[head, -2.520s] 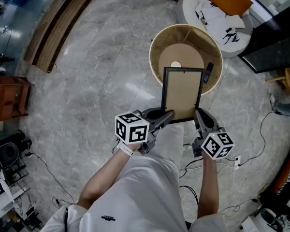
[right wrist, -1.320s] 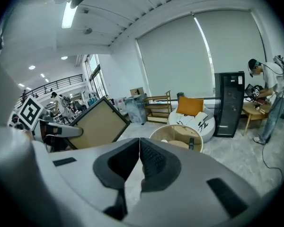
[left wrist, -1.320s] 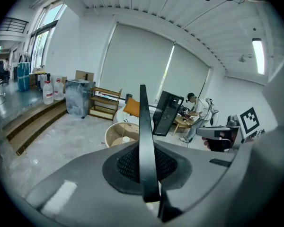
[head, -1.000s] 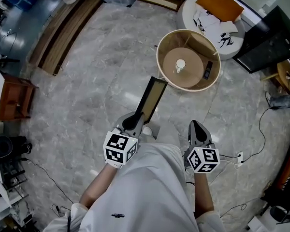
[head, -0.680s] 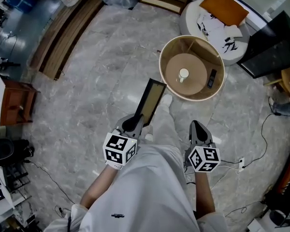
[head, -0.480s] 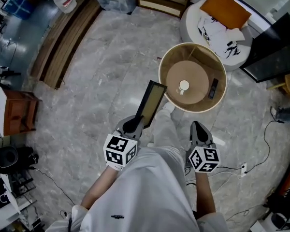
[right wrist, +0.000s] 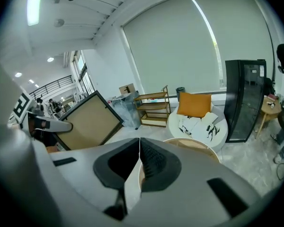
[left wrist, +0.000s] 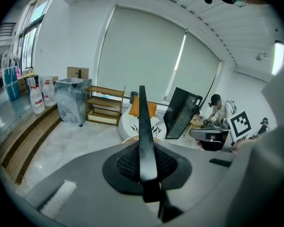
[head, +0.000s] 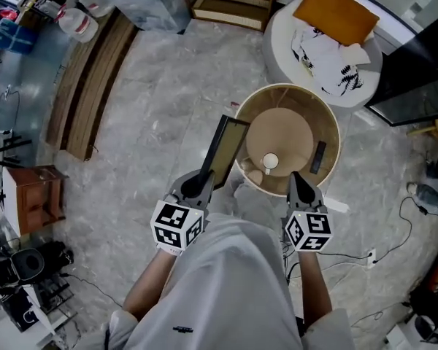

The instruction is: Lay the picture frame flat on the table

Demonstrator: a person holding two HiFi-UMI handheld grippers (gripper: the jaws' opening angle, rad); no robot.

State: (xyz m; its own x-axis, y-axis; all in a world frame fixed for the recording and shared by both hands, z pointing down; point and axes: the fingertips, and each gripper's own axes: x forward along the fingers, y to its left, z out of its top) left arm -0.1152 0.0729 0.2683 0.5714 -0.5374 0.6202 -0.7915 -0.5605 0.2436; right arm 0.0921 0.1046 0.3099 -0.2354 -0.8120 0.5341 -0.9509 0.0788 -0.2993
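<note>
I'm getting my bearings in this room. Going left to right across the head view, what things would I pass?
Brown wooden cabinet → picture frame → white cup → black remote → black cabinet

White short-sleeved shirt (head: 226, 283) (small dark chest mark (head: 182, 329)), grey left claw (head: 203, 179) and right claw (head: 295, 179), black-and-white marker cubes (head: 177, 227).

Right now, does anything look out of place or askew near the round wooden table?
The black-edged picture frame with tan backing is not on the round wooden table: it stands on edge, tilted, by the table's rim, pinched at its lower end by the left gripper alone. The right gripper is shut and empty.
</note>
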